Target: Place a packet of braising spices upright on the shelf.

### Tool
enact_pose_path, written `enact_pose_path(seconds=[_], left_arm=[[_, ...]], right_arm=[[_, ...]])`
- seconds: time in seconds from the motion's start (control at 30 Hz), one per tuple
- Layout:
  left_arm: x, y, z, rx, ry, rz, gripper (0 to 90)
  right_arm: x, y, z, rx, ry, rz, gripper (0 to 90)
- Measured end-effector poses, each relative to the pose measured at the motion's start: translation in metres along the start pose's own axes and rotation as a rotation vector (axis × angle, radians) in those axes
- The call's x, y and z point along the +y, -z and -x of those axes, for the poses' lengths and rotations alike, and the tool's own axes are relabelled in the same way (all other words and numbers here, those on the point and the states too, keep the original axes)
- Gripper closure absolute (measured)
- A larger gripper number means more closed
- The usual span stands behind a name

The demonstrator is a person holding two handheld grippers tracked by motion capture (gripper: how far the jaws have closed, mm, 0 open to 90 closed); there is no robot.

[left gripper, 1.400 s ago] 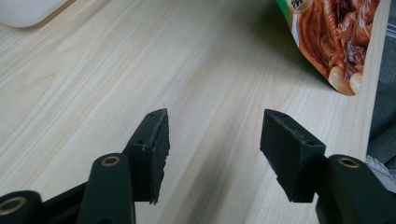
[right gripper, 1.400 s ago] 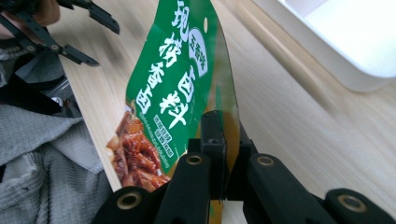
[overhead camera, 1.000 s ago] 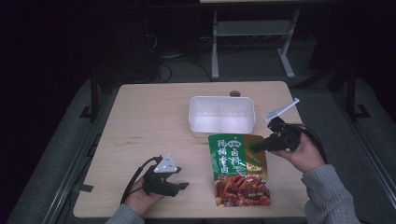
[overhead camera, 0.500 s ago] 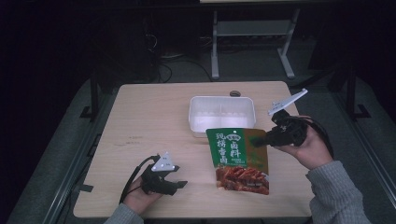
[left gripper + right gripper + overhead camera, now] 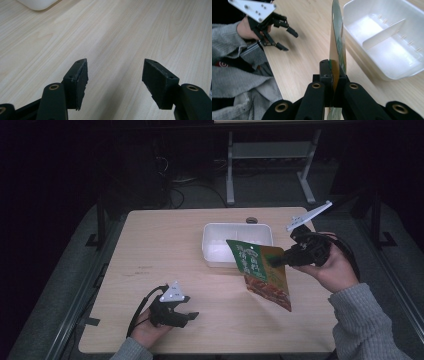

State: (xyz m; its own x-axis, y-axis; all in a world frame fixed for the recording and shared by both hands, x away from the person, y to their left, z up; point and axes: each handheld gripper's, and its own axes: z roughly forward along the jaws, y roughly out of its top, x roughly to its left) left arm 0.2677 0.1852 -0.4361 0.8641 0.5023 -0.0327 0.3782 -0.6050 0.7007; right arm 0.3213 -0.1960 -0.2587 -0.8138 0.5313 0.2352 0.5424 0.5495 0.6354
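Observation:
A green and orange snack packet (image 5: 261,270) hangs in the air over the right half of the table, tilted, with my right gripper (image 5: 278,262) shut on its right edge. In the right gripper view the packet (image 5: 337,45) stands edge-on between the closed jaws. Just behind it sits a white tray (image 5: 214,230) with two compartments (image 5: 387,32), both bare. My left gripper (image 5: 188,317) rests low near the table's front left, open, with nothing between its fingers (image 5: 77,82). Bare wood lies under them.
The wooden table (image 5: 165,245) has open room across its left and middle. A small dark disc (image 5: 251,220) lies behind the tray near the far edge. Dark floor, cables and a metal stand lie beyond the table.
My right gripper has lifted the packet off the table and carried it up toward the tray. The left gripper has stayed at the front left, open.

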Motion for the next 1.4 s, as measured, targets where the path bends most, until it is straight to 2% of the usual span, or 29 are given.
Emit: enact_pose_path(seconds=[0.1,0.27,0.67,1.07,1.4], left_arm=[[0.000,0.000,-0.001,0.003,0.003,0.004,36.9],[-0.001,0.001,-0.002,0.007,0.008,0.004,36.6],[-0.004,0.001,-0.007,0.014,0.021,-0.003,35.5],[-0.006,0.002,-0.011,0.022,0.040,0.001,34.2],[-0.007,0.003,-0.013,0.027,0.050,0.006,33.7]], right_arm=[[0.004,0.005,0.003,0.002,-0.023,0.027,89.8],[0.015,0.011,0.004,0.006,-0.033,0.073,89.9],[0.043,0.010,0.001,-0.023,-0.026,0.107,89.8],[0.068,-0.001,0.008,-0.054,-0.050,0.143,89.9],[0.090,-0.013,0.014,-0.110,-0.071,0.175,89.9]])
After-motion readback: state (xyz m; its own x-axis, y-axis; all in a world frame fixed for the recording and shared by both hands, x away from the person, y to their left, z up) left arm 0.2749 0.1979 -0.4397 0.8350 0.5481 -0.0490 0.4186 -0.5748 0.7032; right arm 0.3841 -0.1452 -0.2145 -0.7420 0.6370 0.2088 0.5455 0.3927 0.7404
